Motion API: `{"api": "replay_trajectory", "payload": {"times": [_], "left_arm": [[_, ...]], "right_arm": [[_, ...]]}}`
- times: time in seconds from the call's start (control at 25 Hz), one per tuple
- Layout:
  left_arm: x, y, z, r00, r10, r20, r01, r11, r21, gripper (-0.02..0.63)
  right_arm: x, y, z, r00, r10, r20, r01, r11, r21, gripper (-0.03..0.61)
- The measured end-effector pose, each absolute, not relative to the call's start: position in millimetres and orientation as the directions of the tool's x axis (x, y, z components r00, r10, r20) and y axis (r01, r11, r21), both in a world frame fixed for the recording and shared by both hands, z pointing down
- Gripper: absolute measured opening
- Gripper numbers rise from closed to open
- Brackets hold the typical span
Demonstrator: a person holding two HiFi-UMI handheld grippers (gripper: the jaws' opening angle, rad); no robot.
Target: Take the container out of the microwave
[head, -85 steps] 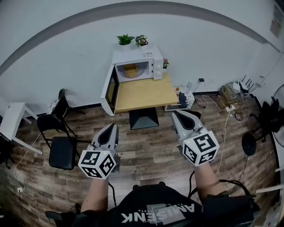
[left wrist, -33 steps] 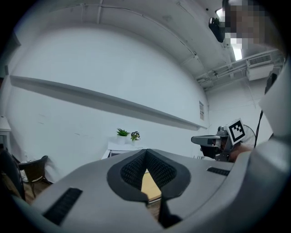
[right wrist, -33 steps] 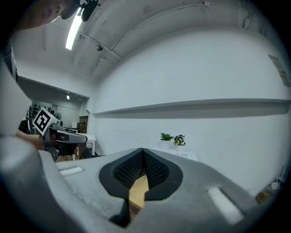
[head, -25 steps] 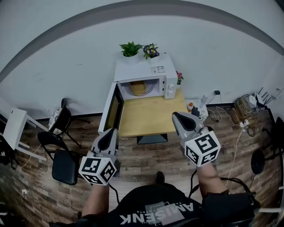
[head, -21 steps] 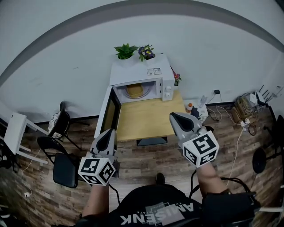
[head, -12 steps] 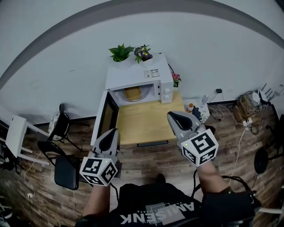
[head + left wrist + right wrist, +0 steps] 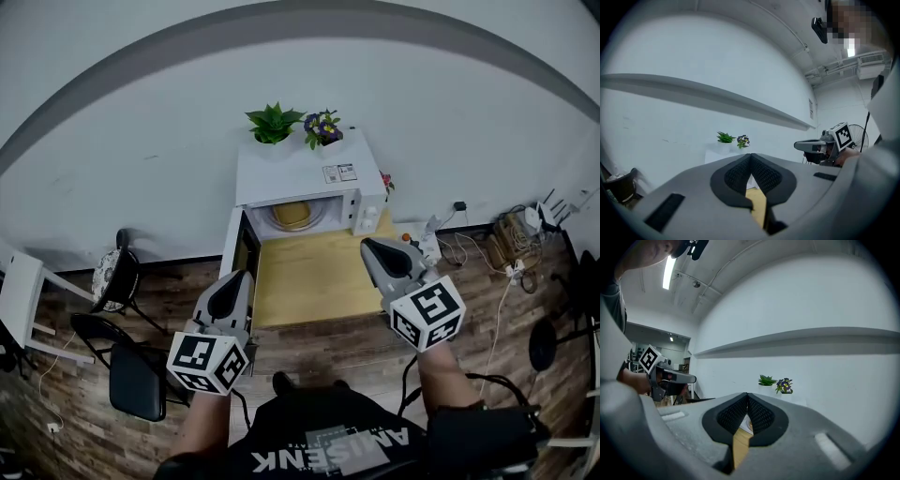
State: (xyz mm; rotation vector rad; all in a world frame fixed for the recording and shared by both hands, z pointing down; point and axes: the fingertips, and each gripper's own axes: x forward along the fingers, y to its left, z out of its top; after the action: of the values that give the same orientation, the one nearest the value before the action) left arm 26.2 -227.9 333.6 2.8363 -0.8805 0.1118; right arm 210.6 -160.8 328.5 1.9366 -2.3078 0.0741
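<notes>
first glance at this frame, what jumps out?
A white microwave stands at the far end of the wooden table by the wall, its door swung open and a yellowish container inside. On its top stand a green plant and a purple-flowered plant. Nearest the camera, the left claw and right claw are shut, empty, and point toward it.

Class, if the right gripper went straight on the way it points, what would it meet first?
Likely the open front of the microwave, after passing over the wooden table; depth is unclear, so the table could come first.
</notes>
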Motion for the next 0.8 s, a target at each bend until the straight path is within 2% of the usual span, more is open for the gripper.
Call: {"api": "replay_trajectory", "payload": {"times": [0.16, 0.48, 0.8], "left_arm": [[11, -257, 328, 0.834, -0.545, 0.088, -0.552, -0.816, 0.171, 0.002], [-1, -286, 339, 0.87, -0.483, 0.101, -0.494, -0.847, 0.197, 0.002], [-10, -297, 360, 0.854, -0.499, 0.149, -0.521, -0.829, 0.203, 0.002]], "right_arm": [[198, -186, 327, -0.135, -0.979, 0.15, -0.987, 0.146, 0.064, 0.006], [171, -222, 328, -0.115, -0.975, 0.189, -0.987, 0.134, 0.091, 0.023], [156, -250, 355, -0.199, -0.948, 0.247, -0.964, 0.234, 0.123, 0.064]]}}
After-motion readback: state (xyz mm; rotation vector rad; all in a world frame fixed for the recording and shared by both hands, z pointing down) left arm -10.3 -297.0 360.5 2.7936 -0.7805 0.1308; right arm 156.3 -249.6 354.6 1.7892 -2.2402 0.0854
